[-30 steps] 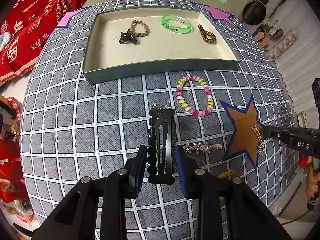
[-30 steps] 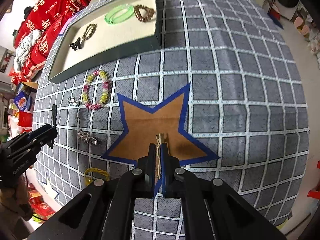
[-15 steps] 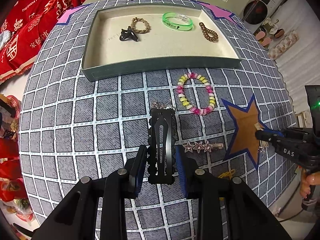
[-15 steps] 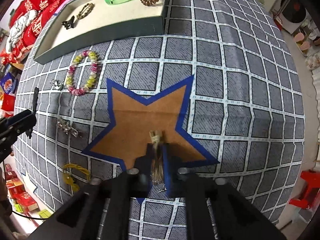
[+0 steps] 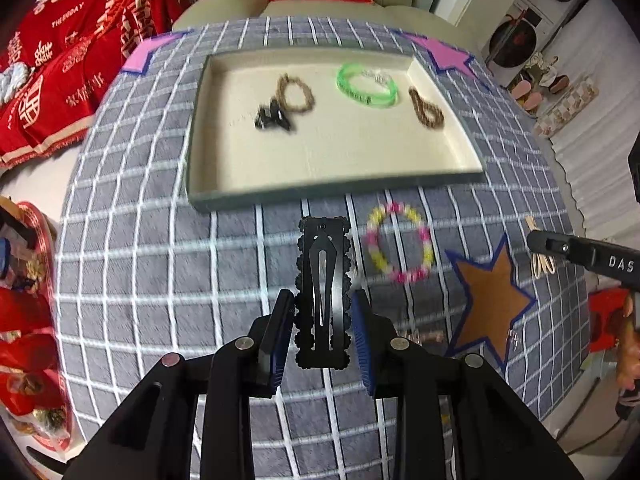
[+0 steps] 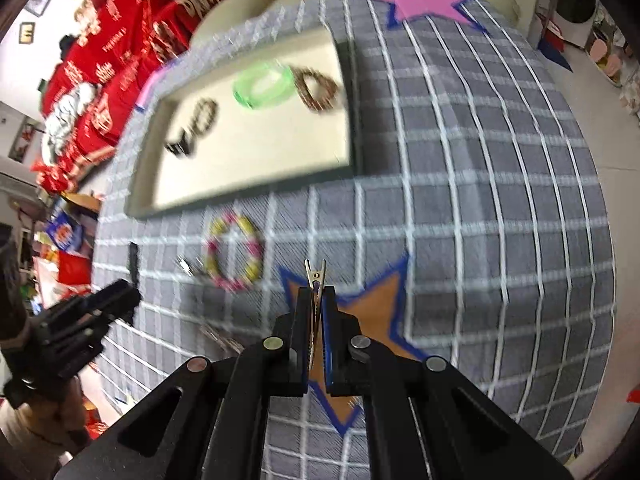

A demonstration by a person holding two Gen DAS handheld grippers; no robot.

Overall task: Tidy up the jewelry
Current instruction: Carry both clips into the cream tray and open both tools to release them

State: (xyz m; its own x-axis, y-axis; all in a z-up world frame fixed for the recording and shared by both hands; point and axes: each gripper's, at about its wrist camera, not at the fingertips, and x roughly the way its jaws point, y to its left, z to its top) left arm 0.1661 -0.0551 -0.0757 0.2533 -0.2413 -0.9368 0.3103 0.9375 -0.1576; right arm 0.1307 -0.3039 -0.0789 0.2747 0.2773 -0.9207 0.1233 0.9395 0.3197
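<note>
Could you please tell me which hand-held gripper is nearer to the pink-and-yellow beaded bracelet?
Probably left, though not by much. The left hand-held gripper, holding a black hair clip, sits just beside the beaded bracelet; the right hand-held gripper, holding a metal clip, hovers over the brown star.

The shallow cream-lined rectangular tray [image 5: 320, 196] presents a low raised dark wall across the approach. Inside, free floor lies along the near half; the far half is occupied by a black claw clip [image 5: 274, 117], a brown braided loop [image 5: 296, 93], a translucent green bangle [image 5: 366, 86] and a dark brown beaded loop [image 5: 426, 109]. On the grey grid-patterned cloth [image 5: 160, 260], a pink-and-yellow beaded bracelet [image 5: 400, 248] lies just before the tray wall, right of centre. Cloth left of it is open. The brown blue-edged star patch [image 6: 376, 312] is flat.
</note>
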